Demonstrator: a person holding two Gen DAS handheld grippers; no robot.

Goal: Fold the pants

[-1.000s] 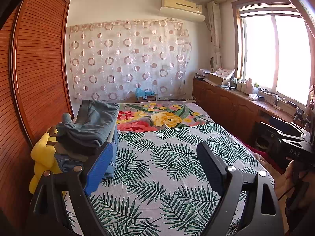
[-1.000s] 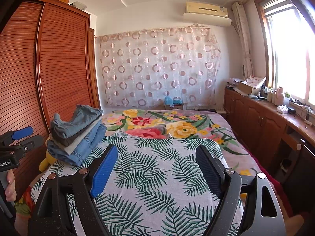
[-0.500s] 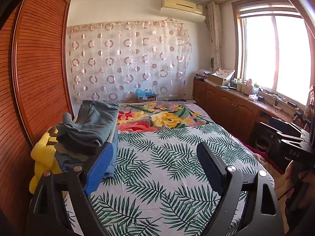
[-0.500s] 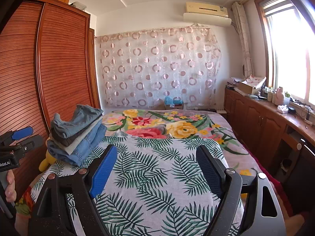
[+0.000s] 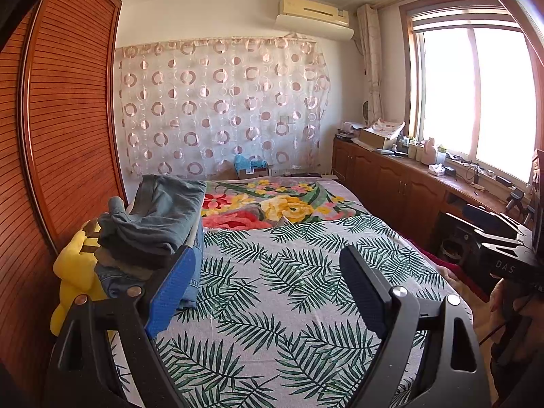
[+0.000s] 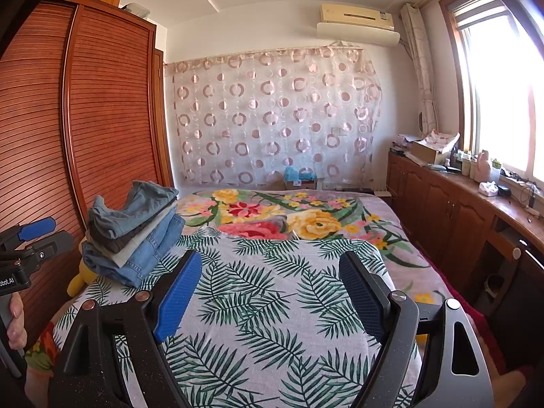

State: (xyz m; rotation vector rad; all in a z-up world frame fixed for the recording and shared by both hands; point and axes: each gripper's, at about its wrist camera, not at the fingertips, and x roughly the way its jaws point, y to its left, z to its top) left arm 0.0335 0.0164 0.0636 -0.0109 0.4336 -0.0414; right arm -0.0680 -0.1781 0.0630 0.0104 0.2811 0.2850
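The left tongs (image 5: 265,292) stand wide open over the bed (image 5: 289,306), holding nothing; the right tongs (image 6: 268,292) gape the same way, empty. In the left view the other tool at far right bears the letters "DAS" (image 5: 505,266); in the right view the tool at far left reads "obot.AI" (image 6: 6,281), the start cut off.

Nothing has shifted since a second ago: both tongs hang where they were, and the pile sits unchanged.

The folded pants (image 6: 131,231) lie stacked ahead and left of both tongs, on the bed's left edge, with a yellow toy (image 5: 73,272) just beyond them against the wardrobe (image 6: 68,119). A leaf-print sheet covers the bed under the tongs, with a flower print farther ahead. Beyond hangs a ring-patterned curtain (image 5: 221,102), an air conditioner (image 5: 314,17) above it. To the right run cabinets (image 6: 442,210) below a bright window (image 5: 476,95).
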